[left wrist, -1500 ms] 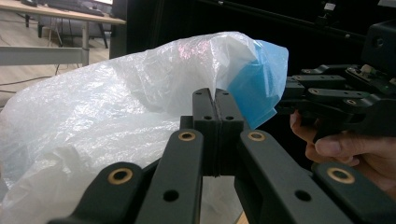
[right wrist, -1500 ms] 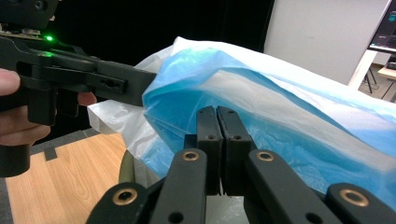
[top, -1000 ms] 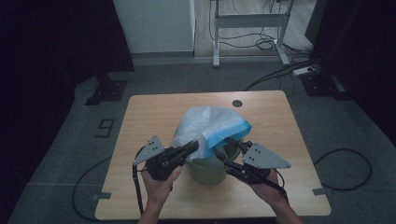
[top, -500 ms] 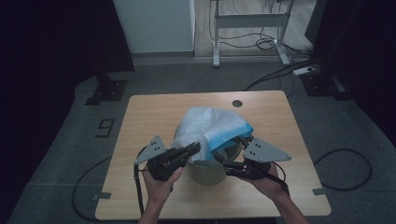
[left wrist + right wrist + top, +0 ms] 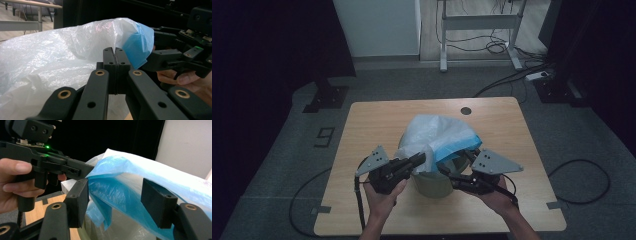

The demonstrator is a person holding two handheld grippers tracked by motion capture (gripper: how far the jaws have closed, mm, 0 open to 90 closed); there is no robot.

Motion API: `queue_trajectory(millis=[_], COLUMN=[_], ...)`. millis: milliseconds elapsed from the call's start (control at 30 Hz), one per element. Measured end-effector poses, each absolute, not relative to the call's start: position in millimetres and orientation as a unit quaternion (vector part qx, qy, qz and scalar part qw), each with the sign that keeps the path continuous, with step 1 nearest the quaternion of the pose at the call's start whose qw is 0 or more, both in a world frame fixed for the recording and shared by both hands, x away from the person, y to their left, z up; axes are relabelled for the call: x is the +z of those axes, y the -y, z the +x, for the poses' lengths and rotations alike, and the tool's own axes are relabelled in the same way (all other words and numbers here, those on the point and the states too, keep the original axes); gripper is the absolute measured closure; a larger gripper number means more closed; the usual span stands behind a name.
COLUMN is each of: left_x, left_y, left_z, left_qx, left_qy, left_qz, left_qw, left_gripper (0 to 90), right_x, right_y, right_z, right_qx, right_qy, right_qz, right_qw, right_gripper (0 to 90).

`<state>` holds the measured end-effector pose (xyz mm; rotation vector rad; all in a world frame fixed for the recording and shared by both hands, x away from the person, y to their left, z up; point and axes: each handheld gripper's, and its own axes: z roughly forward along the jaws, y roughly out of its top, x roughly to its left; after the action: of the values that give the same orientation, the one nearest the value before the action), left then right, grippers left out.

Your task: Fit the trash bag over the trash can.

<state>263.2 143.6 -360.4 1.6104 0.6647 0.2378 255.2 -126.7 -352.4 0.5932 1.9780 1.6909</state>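
A thin white plastic bag (image 5: 434, 132) with a blue hem (image 5: 459, 149) is draped over an olive bin (image 5: 434, 186) at the front middle of the wooden table (image 5: 377, 120). My left gripper (image 5: 421, 159) is shut on the bag's white edge at the bin's left rim. In the left gripper view its jaws (image 5: 115, 53) press together against the film (image 5: 62, 50). My right gripper (image 5: 446, 171) is open at the bin's right front. In the right gripper view (image 5: 115, 200) the blue hem (image 5: 117, 187) hangs between its spread jaws. The left gripper (image 5: 62, 168) reaches in opposite.
A round cable hole (image 5: 466, 110) sits near the table's far edge. Beyond the table stand a white desk frame (image 5: 479, 20), a power strip (image 5: 539, 75) with cables, and a dark stand base (image 5: 327, 97). Bare tabletop lies left, right and behind the bin.
The right gripper has crept slightly left toward the blue hem. The left gripper and the bag have barely moved.
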Motion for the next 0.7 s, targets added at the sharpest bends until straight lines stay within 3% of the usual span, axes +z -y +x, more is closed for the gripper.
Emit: queue_trajectory(millis=[400, 500, 700], left_x=[-359.7, -359.3, -359.3], left_y=[-139.6, -140.2, -138.6], left_z=[263.7, 263.6, 263.1], left_qx=[0.103, 0.103, 0.102], left_qy=[-0.289, -0.288, -0.286], left_qz=[0.707, 0.707, 0.708], left_qw=[0.637, 0.638, 0.638], left_gripper=[89.2, 89.2, 89.2], right_x=[-352.5, -353.7, -355.0], right_y=[126.9, 129.8, 127.4], right_z=[252.9, 253.3, 252.3], right_qx=[0.609, 0.608, 0.604], right_qy=[-0.724, -0.724, -0.735], right_qz=[0.217, 0.219, 0.196], right_qw=[0.24, 0.243, 0.238], right_gripper=[44.6, 50.0, 69.0])
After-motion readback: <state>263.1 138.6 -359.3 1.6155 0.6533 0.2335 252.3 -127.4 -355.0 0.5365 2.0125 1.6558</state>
